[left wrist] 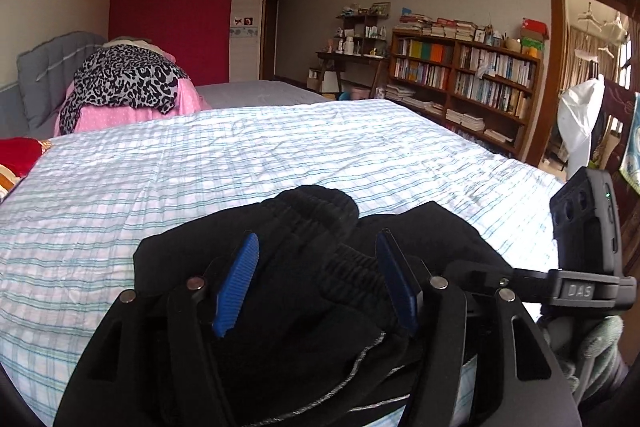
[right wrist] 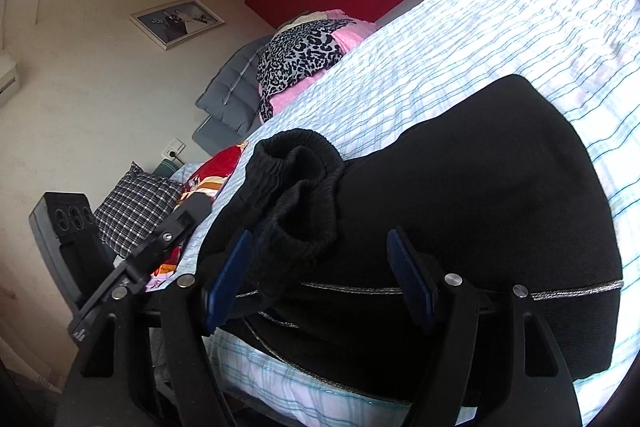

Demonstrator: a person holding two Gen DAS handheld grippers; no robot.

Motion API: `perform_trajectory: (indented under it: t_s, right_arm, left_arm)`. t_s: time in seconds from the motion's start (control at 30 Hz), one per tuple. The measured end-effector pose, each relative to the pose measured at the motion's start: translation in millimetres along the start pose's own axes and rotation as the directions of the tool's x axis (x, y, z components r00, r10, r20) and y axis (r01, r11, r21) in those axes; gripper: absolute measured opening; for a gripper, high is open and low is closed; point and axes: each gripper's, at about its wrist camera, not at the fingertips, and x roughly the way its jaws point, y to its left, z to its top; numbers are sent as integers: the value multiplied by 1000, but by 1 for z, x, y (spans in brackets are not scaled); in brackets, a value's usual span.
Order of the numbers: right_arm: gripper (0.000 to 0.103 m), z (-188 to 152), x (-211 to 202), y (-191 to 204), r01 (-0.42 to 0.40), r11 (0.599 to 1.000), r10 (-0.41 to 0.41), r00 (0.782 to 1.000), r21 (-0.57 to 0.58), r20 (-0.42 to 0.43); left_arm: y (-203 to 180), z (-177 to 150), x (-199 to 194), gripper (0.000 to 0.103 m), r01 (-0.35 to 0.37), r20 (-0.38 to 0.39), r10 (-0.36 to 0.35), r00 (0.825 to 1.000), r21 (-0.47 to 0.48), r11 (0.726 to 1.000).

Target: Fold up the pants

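Note:
Black pants with a silver side stripe lie bunched on the striped bed cover near its front edge. They also show in the right wrist view, with a ribbed cuff curled up on top. My left gripper is open, its blue pads on either side of the elastic waistband. My right gripper is open, its blue pads straddling the cuff and the stripe. Neither pad pair pinches the cloth.
A leopard-print and pink pile sits at the headboard end. Red and orange bedding and a checked pillow lie left. A bookshelf stands beyond the bed. The other gripper's body is at right.

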Motion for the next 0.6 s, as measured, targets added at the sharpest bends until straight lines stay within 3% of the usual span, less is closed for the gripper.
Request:
perform_trajectory:
  t_s: [0.2,0.23,0.27,0.37,0.5,0.6]
  right_arm:
    - [72,1,6,1,-83,994,87,995,66,-53]
    - [72,0,7,2,-87,994,91,994,72,-57]
    - [72,1,9,2,-89,993,94,994,76,-61]
    - [75,0,11,5,-91,993,96,993,80,-67]
    - [76,1,16,6,-104,990,112,991,97,-74]
    - [83,3,16,1,-162,976,173,983,149,-65]
  left_arm:
    - [-9,-16,34,61,-48,-71,57,996,124,991]
    - [-10,-19,39,55,-57,-83,69,994,135,989]
    - [-11,-20,45,40,-69,-90,82,993,138,988]
    - [-6,-21,52,18,-76,-106,88,990,115,990]
    - [-6,-18,34,11,-40,-71,48,996,104,994]
    - [-11,-18,12,11,-5,-40,10,999,126,992]
